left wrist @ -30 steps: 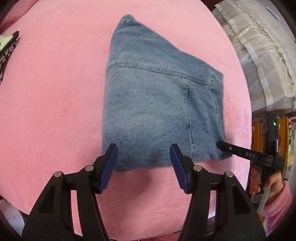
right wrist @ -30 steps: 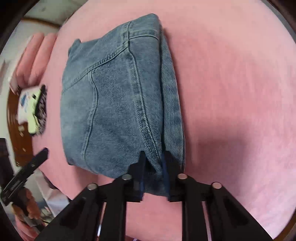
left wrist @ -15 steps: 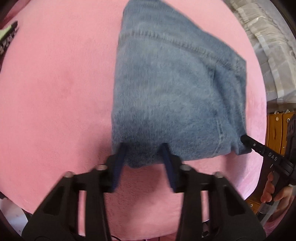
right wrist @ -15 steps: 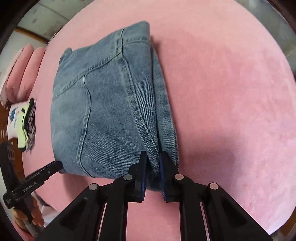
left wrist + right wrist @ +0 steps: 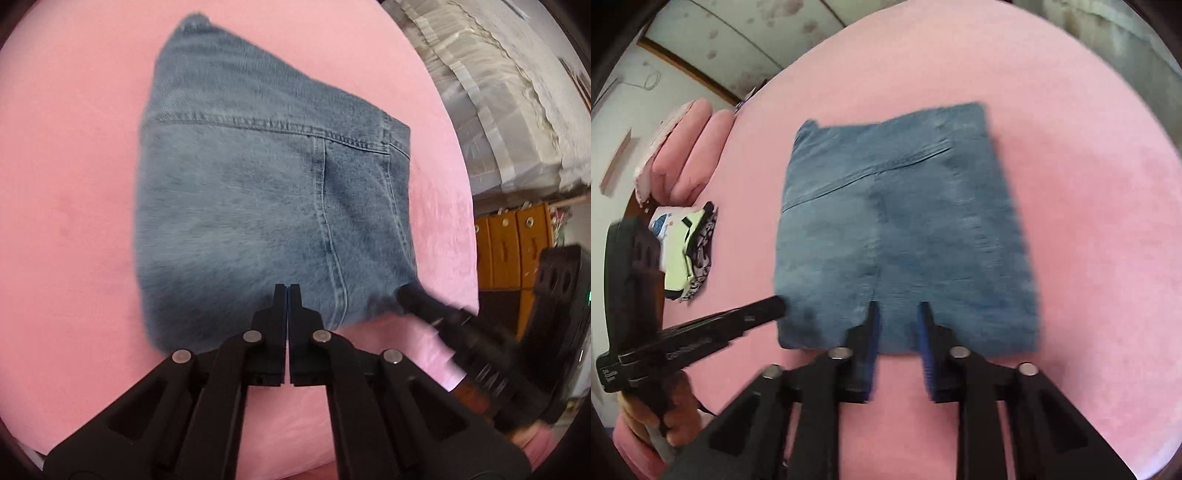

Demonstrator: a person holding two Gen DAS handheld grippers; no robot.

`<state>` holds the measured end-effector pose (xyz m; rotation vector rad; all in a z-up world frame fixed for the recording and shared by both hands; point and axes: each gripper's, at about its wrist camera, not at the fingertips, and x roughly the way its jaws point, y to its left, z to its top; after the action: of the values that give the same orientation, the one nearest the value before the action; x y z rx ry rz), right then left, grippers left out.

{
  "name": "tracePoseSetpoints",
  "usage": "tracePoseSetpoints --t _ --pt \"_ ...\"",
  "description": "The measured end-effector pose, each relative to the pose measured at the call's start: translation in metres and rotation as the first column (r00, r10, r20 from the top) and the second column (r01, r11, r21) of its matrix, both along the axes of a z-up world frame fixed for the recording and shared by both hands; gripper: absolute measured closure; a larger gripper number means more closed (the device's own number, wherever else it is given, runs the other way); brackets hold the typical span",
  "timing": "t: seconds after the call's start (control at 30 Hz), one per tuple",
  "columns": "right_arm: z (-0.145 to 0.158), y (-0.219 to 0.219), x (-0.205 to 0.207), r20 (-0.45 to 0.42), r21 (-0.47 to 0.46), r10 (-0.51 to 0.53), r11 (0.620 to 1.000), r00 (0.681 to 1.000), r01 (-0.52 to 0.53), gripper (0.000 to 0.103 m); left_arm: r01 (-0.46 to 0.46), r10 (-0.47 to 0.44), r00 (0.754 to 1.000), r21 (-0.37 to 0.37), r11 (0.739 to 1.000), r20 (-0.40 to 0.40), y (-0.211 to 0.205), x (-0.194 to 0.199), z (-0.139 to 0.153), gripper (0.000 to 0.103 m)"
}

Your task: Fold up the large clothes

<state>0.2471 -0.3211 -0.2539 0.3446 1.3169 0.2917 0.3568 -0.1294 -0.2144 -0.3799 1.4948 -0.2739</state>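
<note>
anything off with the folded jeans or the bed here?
Nothing stands out. The jeans lie folded in a compact, fairly square bundle on the pink cover, no loose leg trailing. The left claw is shut at their near edge; the right claw is open there. Both views are motion-blurred.

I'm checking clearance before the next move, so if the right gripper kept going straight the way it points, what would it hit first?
Most likely the folded blue denim jeans: the right gripper, fingers apart, sits at their near edge on the pink plush cover. Blur hides whether it already touches.
</note>
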Motion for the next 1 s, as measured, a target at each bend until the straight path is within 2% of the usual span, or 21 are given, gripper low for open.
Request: tracePoseSetpoints --t 0.03,0.1,0.17,0.27,0.37,0.47,0.57,0.67,0.77,0.87,0.93,1.0 --pt "-0.007 0.005 0.002 -0.009 0.025 0.004 1.000 1.000 -0.003 0.088 -0.008 0.008 1.000 0.019 1.000 -0.015 -0.002 0.001 -0.009 0.103" --pt "-0.023 0.021 0.007 -0.042 0.078 0.017 0.997 0.999 -0.013 0.088 0.016 -0.009 0.999 0.143 0.990 -0.052 -0.007 0.003 -0.035 0.103" --pt "-0.033 0.036 0.011 -0.066 0.057 0.050 0.997 0.997 -0.046 0.088 0.002 0.007 0.998 0.143 0.990 -0.066 -0.002 0.000 -0.047 0.103" --pt "-0.037 0.054 0.012 -0.035 0.008 0.122 0.992 0.992 -0.122 0.088 -0.008 0.021 0.997 0.173 0.985 -0.072 0.005 0.001 -0.046 0.103" --pt "-0.042 0.053 0.015 -0.047 -0.004 0.127 0.992 0.991 -0.128 0.088 -0.039 0.054 0.995 0.176 0.984 -0.081 0.013 0.000 -0.046 0.103" --pt "-0.048 0.039 0.017 -0.068 -0.030 0.108 0.994 0.992 -0.110 0.088 -0.041 0.055 0.996 0.175 0.984 -0.076 0.014 -0.002 -0.049 0.103" --pt "-0.058 0.012 0.015 -0.068 -0.041 0.095 0.994 0.993 -0.098 0.101 -0.041 0.054 0.996 0.174 0.984 -0.069 0.014 -0.005 -0.049 0.103" --pt "-0.062 -0.014 0.011 -0.055 -0.040 0.081 0.996 0.995 -0.084 0.103 -0.045 0.057 0.996 0.152 0.987 -0.073 0.016 -0.007 -0.049 0.102" --pt "-0.058 -0.032 0.004 -0.047 -0.069 0.060 0.996 0.997 -0.063 0.103 -0.021 0.033 0.997 0.164 0.986 -0.072 0.012 -0.008 -0.042 0.102" --pt "-0.043 -0.041 -0.005 -0.043 -0.105 0.012 0.994 0.999 -0.017 0.103 0.017 -0.001 0.998 0.276 0.961 -0.056 0.005 -0.007 -0.022 0.103" --pt "-0.028 -0.041 -0.013 -0.008 -0.146 0.011 0.989 1.000 -0.012 0.103 0.027 -0.023 1.000 0.322 0.946 -0.014 0.002 -0.008 -0.003 0.103" --pt "-0.018 -0.039 -0.019 0.019 -0.112 0.038 0.993 0.999 -0.036 0.103 0.007 -0.014 1.000 0.274 0.962 0.023 0.004 -0.006 0.015 0.103"
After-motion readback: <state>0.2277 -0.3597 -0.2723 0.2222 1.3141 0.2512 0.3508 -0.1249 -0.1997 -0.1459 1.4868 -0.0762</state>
